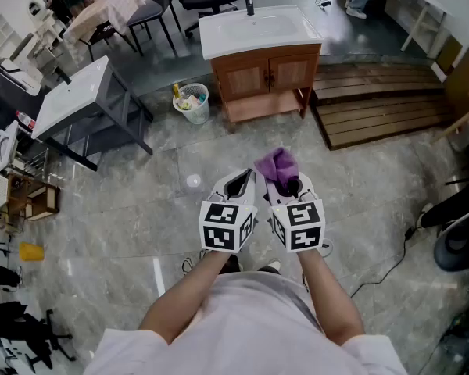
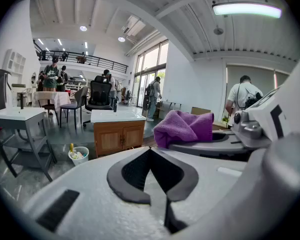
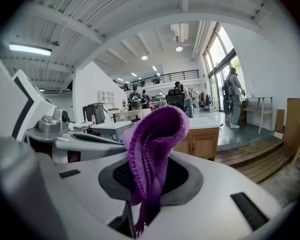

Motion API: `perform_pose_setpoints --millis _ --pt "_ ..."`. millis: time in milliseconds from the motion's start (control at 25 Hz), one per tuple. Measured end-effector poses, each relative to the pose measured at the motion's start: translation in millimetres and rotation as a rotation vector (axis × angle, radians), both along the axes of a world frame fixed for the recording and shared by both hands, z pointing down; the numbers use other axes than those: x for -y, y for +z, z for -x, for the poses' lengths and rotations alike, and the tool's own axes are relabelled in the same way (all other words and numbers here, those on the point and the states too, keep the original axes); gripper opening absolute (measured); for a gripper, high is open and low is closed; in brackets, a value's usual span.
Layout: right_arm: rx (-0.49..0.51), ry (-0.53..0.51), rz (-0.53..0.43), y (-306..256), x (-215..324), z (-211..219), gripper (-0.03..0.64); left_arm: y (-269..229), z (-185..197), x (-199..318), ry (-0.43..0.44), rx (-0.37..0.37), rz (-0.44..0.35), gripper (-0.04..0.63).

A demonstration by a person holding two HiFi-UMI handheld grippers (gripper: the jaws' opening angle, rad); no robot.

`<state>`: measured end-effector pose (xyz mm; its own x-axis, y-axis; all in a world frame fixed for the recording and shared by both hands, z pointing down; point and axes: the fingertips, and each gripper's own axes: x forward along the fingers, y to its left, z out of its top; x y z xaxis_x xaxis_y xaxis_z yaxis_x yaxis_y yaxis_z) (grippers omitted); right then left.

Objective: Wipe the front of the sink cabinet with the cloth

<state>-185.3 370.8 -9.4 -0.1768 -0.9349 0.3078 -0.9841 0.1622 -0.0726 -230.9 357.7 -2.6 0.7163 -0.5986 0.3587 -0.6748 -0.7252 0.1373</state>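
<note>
Cloth (image 3: 152, 149): we're pinching it in right gripper (image 1: 288, 184); left gripper (image 1: 240, 183) pressed together, empty. Sink cabinet (image 1: 266, 75) well apart, so we're aiming for flat contact on its front.

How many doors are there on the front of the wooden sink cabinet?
2. The left door and the right door sit side by side on the sink cabinet front, under the white basin. Its sides and back are hidden.

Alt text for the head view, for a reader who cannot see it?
The right gripper holds a purple cloth beside the shut, empty left gripper, above a grey floor. Ahead stands the wooden sink cabinet with a white basin, a white bin beside it.
</note>
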Motion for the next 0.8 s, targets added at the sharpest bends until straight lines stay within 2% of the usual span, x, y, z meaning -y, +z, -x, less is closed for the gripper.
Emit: perform_pose_setpoints --millis 480,800 --pt "0.006 -0.017 -0.012 0.7 -3.1 -15.1 0.084 2.7 -22.5 -1.3 -0.007 0.003 0.0 0.005" --pt "-0.003 -0.033 -0.011 2.5 8.8 -31.7 0.085 1.3 -37.9 17.5 -0.022 -0.01 0.0 0.005"
